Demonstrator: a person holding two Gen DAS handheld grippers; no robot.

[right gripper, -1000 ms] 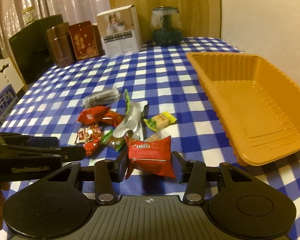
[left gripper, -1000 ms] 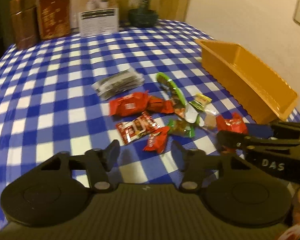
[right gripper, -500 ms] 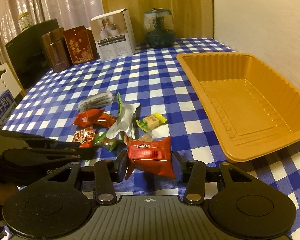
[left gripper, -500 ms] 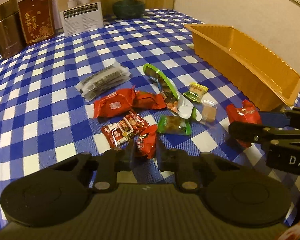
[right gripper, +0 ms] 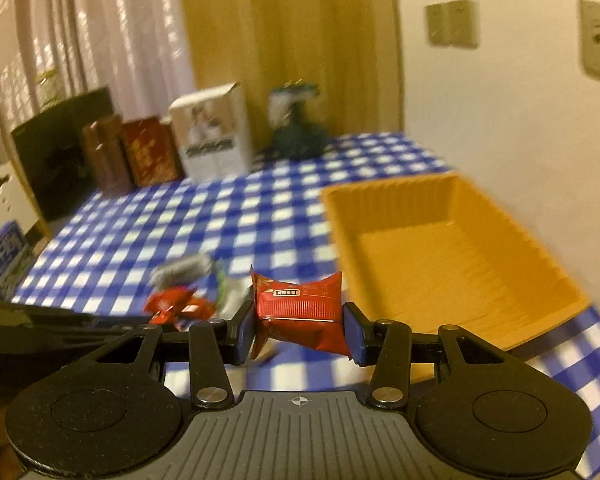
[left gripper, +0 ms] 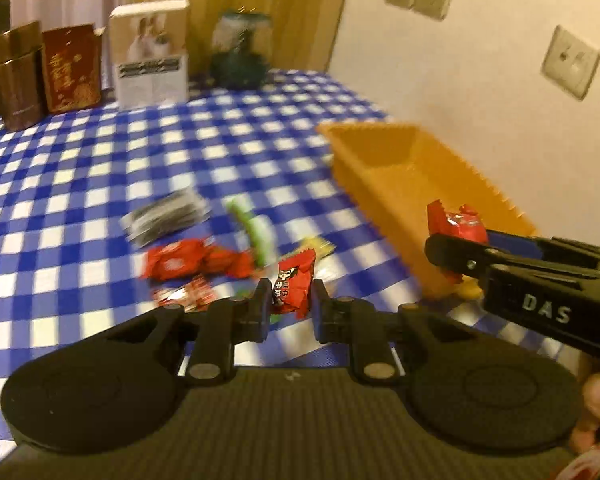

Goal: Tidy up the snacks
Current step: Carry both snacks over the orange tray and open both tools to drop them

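My left gripper (left gripper: 290,300) is shut on a small red candy packet (left gripper: 294,284) and holds it above the checked cloth. My right gripper (right gripper: 298,322) is shut on a larger red snack packet (right gripper: 300,306), lifted beside the near end of the orange tray (right gripper: 452,256). That packet (left gripper: 456,226) and the right gripper also show at the right of the left wrist view, by the tray (left gripper: 404,172). Several loose snacks lie on the cloth: a red packet (left gripper: 176,262), a dark striped packet (left gripper: 166,218), a green wrapper (left gripper: 250,228).
The table has a blue and white checked cloth (left gripper: 80,184). At its far edge stand a brown tin (left gripper: 18,80), a red box (left gripper: 74,68), a white box (left gripper: 152,54) and a dark green glass jar (left gripper: 240,56). A wall with sockets is on the right.
My left gripper closed on the small red candy packet and lifted it off the cloth. My right gripper rose with its red packet toward the tray. Both views tilted up.
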